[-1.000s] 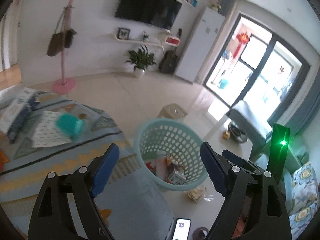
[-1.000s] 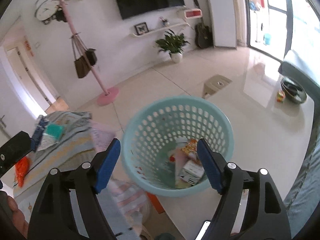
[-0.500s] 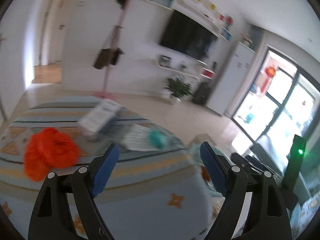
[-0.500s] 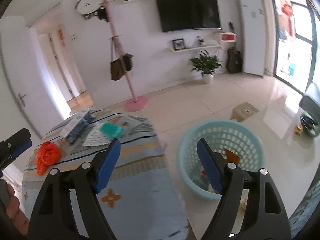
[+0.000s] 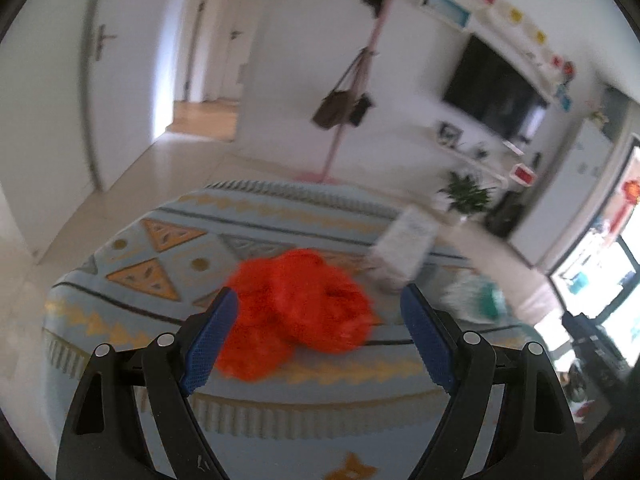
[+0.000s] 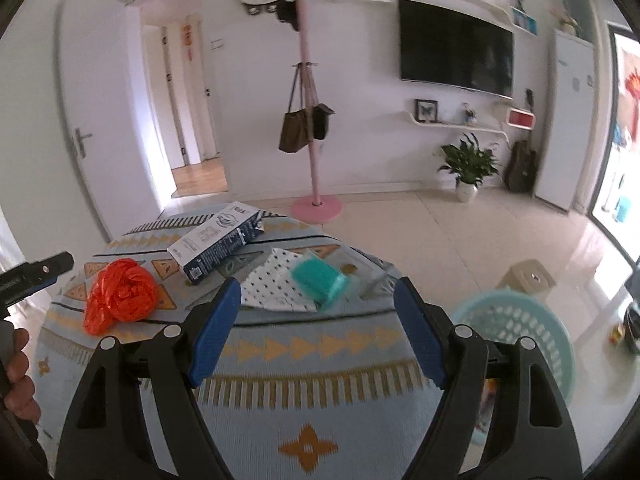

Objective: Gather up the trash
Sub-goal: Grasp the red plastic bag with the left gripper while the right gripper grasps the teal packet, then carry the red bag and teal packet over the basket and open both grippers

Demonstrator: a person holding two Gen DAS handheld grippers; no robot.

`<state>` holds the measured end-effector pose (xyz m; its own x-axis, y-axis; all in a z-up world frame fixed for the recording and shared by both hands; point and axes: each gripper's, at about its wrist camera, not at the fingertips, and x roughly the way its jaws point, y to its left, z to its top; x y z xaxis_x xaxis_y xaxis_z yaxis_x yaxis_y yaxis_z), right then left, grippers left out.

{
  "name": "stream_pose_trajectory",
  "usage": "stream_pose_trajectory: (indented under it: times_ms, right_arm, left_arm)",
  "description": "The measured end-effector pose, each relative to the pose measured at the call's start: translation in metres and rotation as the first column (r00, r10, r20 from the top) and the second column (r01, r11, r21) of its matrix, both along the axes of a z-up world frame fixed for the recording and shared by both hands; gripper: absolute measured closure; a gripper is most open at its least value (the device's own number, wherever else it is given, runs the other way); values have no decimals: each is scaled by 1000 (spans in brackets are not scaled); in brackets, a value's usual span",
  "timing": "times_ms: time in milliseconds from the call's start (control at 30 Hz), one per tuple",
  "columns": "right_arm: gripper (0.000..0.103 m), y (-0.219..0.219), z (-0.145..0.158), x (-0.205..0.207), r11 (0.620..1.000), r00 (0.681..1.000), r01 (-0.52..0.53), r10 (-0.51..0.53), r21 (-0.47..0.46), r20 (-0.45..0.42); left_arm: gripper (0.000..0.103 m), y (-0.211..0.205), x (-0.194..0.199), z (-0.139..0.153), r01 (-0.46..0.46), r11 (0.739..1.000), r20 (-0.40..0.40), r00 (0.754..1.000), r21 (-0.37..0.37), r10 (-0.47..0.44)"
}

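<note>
A crumpled orange plastic bag (image 5: pixel 298 308) (image 6: pixel 118 294) lies on a round table under a patterned blue cloth (image 6: pixel 280 360). My left gripper (image 5: pixel 320 334) is open just short of it, the bag framed between its blue pads. Farther back lie a blue-and-white carton (image 6: pixel 218 242) (image 5: pixel 404 246), a dotted white packet (image 6: pixel 276 282) and a teal wrapper (image 6: pixel 318 280). My right gripper (image 6: pixel 318 330) hangs open over the cloth in front of the packet and wrapper, holding nothing. A teal perforated basket (image 6: pixel 516 336) stands on the floor to the right.
A pink coat stand (image 6: pixel 314 160) with bags rises behind the table. A small stool (image 6: pixel 528 278) sits on the tiled floor beyond the basket. A hand (image 6: pixel 16 376) and the left gripper's tip show at the left edge of the right wrist view.
Both grippers swung left, away from the basket and over the table. The orange bag now sits centred between the left gripper's pads; the basket slid to the right gripper's right side.
</note>
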<state>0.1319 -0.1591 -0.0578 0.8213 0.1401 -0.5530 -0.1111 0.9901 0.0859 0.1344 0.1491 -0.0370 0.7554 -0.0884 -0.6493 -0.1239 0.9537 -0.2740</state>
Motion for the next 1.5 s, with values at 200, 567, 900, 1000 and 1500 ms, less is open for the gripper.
stream_pose_trajectory:
  times_ms: [200,567,900,1000,1500]
  right_arm:
    - [28,7,-16,37,999,999,-44,43,-32,-20]
    - [28,7,-51,92,992,992,-98,90,-77,-93]
    - [34,16,-70,108,985,975,-150,133,-84,-180]
    - [53,18,-73,106,983,970,-167,150,-78,-194]
    - [63,16,-63,56,988,972,-156,155,6,-179]
  left_arm:
    - [22,7,32,-32,27,999,-86,996,-25,-29]
    - [22,-13,53,-54,-8,988,-126,992,156,28]
    - [42,-19,45,-54,-1,983,-105,994,186,20]
    - [53,-23,39,-51,6,978,-86,996,210,12]
    - [80,-28,5,-38,103,985,-41,994,136,-99]
